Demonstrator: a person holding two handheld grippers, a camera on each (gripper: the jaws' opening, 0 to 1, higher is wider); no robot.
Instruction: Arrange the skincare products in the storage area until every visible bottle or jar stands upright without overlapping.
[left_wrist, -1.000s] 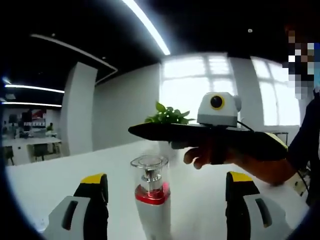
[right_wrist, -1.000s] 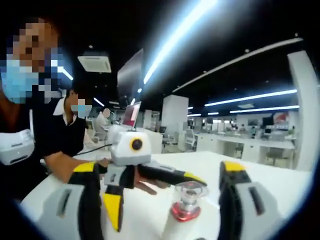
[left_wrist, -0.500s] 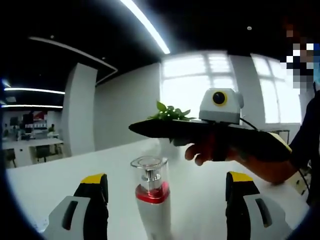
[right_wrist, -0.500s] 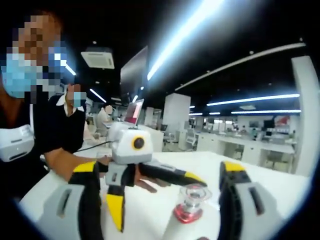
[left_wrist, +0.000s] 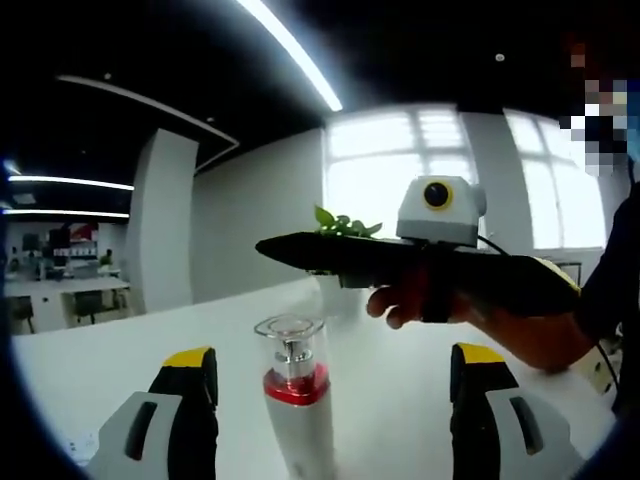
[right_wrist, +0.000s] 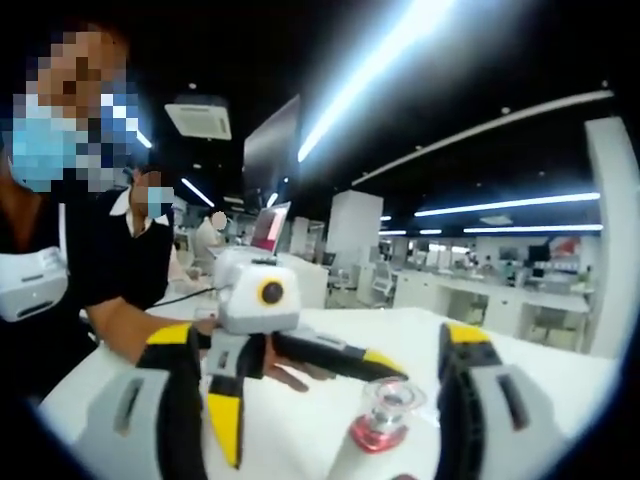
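Pump bottle (left_wrist: 296, 400) stands upright on the white desk (left_wrist: 400, 400), well in from the edges, right betw. the left gripper (left_wrist: 330, 400) fingers, which are wide apart, not touching it. Right gripper (right_wrist: 315, 400) also spread, bottle (right_wrist: 380, 430) low betw. its fingers. Looks light, tall, tippy; clear cap (left_wrist: 288, 330) prob. slick and brittle, body smooth. Best grip: white body below the red collar (left_wrist: 295, 385), not the cap.

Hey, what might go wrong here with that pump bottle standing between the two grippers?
The pump bottle is tall and narrow, standing free between the open left gripper; a nudge from either side may topple it. The right gripper straddles it too, so both tools could collide. Its clear cap may slip if pinched.
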